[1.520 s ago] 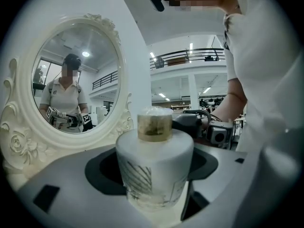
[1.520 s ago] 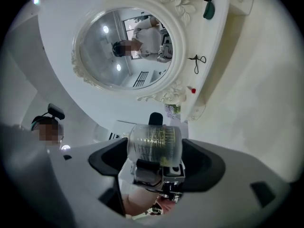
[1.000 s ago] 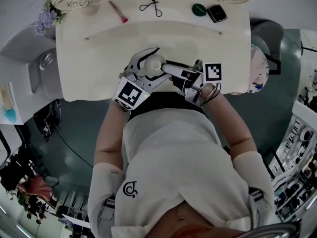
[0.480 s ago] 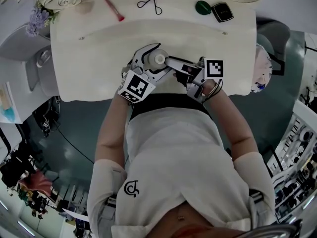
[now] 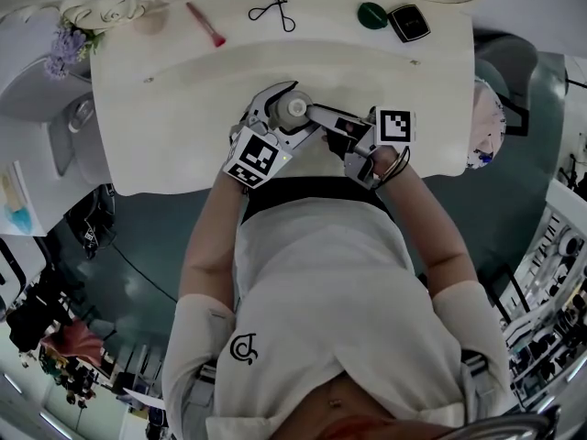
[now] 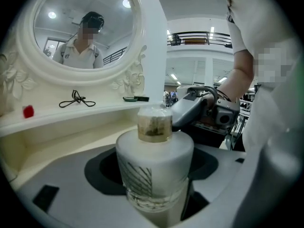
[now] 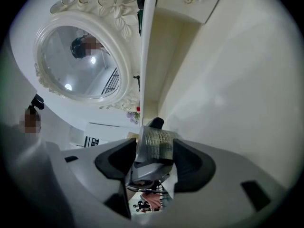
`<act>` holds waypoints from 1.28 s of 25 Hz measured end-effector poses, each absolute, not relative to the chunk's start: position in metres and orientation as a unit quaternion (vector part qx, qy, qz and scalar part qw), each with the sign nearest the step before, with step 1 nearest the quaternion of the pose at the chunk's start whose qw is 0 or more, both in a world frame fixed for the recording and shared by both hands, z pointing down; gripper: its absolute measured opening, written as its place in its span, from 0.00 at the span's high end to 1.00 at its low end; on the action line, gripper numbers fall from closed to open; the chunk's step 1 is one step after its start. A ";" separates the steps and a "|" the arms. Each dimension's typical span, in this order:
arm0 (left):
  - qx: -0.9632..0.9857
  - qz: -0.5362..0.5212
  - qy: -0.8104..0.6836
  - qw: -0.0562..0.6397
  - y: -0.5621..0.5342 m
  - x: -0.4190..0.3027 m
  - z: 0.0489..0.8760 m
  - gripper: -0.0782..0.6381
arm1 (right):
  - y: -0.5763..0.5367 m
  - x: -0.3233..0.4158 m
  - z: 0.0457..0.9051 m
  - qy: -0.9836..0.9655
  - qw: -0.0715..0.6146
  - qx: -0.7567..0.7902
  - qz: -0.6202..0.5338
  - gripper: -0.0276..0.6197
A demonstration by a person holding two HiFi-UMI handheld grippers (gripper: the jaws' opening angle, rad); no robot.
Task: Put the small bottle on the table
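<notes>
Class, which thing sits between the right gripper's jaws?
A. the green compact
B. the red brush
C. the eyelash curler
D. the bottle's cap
D: the right gripper view shows the right gripper closing its jaws on the cap of the bottle.

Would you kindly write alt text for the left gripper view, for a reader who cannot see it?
A small white bottle sits gripped in the left tool while the right tool is closing its jaws on the clear cap; behind, a dressing table and oval mirror.
</notes>
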State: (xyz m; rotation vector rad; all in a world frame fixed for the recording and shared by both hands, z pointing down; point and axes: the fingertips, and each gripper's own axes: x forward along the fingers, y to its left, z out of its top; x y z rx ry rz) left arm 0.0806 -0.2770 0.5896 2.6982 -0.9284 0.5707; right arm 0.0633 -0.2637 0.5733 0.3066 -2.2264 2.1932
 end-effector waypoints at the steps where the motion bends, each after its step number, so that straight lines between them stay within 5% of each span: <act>1: 0.921 0.196 -0.316 0.118 -0.277 0.081 0.592 0.40 | -0.263 0.064 0.576 -0.707 0.003 0.101 0.700 0.58; 19: 0.921 0.208 -0.305 0.121 -0.275 0.082 0.593 0.38 | -0.261 0.065 0.584 -0.710 0.005 0.134 0.691 0.59; 27: 0.920 0.204 -0.330 0.051 -0.268 0.068 0.545 0.39 | -0.268 0.080 0.556 -0.723 -0.039 0.177 0.666 0.75; 32: 0.916 0.157 -0.366 0.054 -0.266 0.047 0.506 0.57 | -0.267 0.082 0.526 -0.762 -0.040 0.188 0.618 0.89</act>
